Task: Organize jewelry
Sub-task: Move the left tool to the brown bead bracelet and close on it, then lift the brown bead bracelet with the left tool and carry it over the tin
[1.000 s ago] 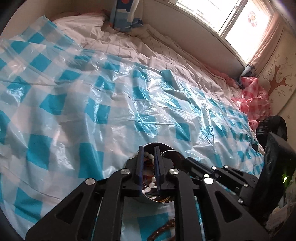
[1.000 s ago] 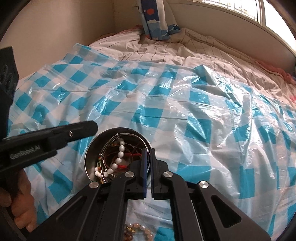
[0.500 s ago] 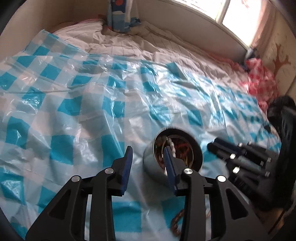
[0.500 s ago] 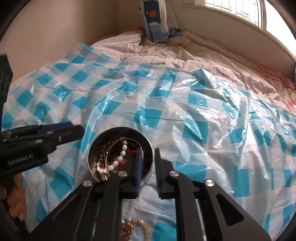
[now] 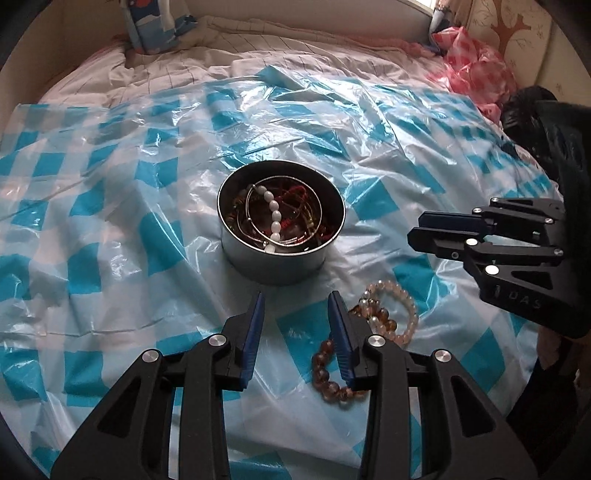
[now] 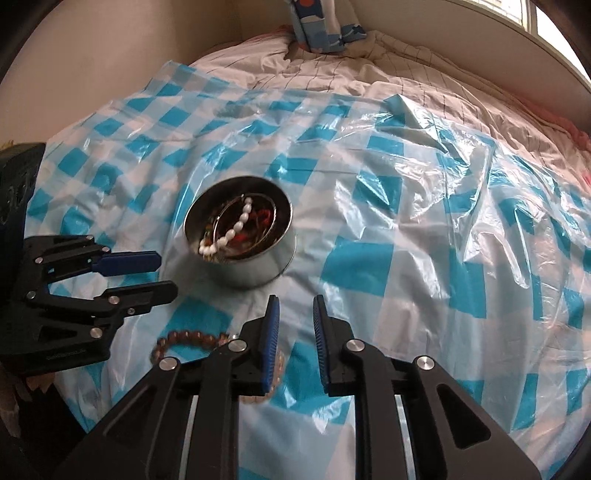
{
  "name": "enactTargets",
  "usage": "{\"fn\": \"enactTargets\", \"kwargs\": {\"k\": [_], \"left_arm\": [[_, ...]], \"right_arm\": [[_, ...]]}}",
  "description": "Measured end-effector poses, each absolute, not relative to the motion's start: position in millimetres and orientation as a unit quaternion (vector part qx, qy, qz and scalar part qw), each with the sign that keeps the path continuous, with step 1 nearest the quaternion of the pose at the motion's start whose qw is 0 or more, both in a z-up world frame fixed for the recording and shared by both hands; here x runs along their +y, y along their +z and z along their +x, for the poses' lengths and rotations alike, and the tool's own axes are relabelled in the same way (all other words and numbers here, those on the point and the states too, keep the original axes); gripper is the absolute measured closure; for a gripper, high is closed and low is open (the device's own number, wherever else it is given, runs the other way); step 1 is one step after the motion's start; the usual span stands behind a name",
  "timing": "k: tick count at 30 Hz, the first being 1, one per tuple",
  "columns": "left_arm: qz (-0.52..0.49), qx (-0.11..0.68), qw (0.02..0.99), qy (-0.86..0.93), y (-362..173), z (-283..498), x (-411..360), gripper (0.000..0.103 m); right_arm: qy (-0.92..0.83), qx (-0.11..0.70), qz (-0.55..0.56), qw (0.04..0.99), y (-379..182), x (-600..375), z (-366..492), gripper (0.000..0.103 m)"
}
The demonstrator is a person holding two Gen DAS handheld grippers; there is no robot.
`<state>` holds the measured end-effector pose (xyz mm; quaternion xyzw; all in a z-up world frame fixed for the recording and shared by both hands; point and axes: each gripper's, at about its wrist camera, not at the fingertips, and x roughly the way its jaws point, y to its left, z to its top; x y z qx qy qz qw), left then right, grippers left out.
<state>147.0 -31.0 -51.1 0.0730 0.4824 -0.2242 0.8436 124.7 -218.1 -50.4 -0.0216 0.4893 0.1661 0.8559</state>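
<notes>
A round metal tin [image 5: 282, 225] sits on a blue-and-white checked plastic sheet [image 5: 110, 229] spread over a bed, and it holds a tangle of jewelry: a string of white beads [image 5: 272, 218], thin wire bangles [image 5: 291, 210] and some red cord [image 5: 295, 194]. In the right wrist view the same tin [image 6: 240, 236] lies a little left of centre, the white beads [image 6: 231, 230] draped across its near-left side. On the sheet just near and right of the tin lie beaded bracelets: a pale pink one [image 5: 395, 306] and an amber one [image 5: 332, 373], the two overlapping where they meet. The left gripper [image 5: 295, 325] hangs over the sheet on the near side of the tin, its blue-padded jaws apart with nothing between them; its right finger hides part of the amber bracelet. The right gripper [image 6: 295, 332] also stands near the tin, jaws parted by a narrower gap and empty, with bare sheet showing between the pads. From the left wrist view the right gripper [image 5: 421, 227] reaches in from the right, tips well clear of the tin. From the right wrist view the left gripper [image 6: 166, 273] comes in from the left, its tips just beside the tin's wall, and the amber bracelet [image 6: 184, 338] lies near it. At the far end of the bed a blue patterned pillow [image 5: 155, 26] leans on the wall, and a pink checked bag [image 5: 476, 70] lies at the far right.
</notes>
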Motion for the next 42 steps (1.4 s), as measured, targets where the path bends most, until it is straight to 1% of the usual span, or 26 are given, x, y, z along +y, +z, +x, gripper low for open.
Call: {"fn": "enactTargets", "kwargs": {"k": [4,9,19,26,29,34,35,36,37,38,39,42], "left_arm": [[0.079,0.483,0.843,-0.223,-50,142,-32,0.068],[0.096,0.488,0.838,-0.225,-56,138,-38,0.063],[0.154,0.497,0.825,-0.222,-75,124,-59,0.060],[0.163,0.503,0.820,-0.218,-84,121,-65,0.059],[0.167,0.504,0.821,-0.210,-89,121,-66,0.057],[0.165,0.503,0.825,-0.200,-94,117,-67,0.057],[0.164,0.503,0.824,-0.202,-93,116,-67,0.063],[0.159,0.507,0.821,-0.209,-93,116,-68,0.075],[0.154,0.510,0.818,-0.217,-93,114,-69,0.085],[0.154,0.512,0.816,-0.219,-92,113,-69,0.092],[0.155,0.511,0.816,-0.221,-91,112,-69,0.092],[0.140,0.510,0.819,-0.224,-85,112,-64,0.093]], "right_arm": [[0.172,0.492,-0.028,0.853,-49,-216,118,0.084],[0.177,0.497,-0.036,0.849,-51,-213,113,0.082],[0.188,0.519,-0.060,0.832,-69,-198,101,0.081],[0.187,0.527,-0.065,0.826,-76,-194,98,0.081],[0.184,0.533,-0.066,0.824,-82,-193,98,0.080],[0.173,0.545,-0.077,0.816,-100,-188,100,0.080],[0.172,0.543,-0.080,0.818,-103,-186,100,0.080],[0.172,0.541,-0.083,0.819,-104,-185,99,0.080],[0.171,0.539,-0.087,0.820,-104,-185,98,0.081],[0.174,0.538,-0.088,0.820,-104,-184,97,0.088],[0.178,0.539,-0.082,0.819,-104,-185,96,0.093],[0.183,0.539,-0.066,0.819,-101,-188,95,0.095]]}}
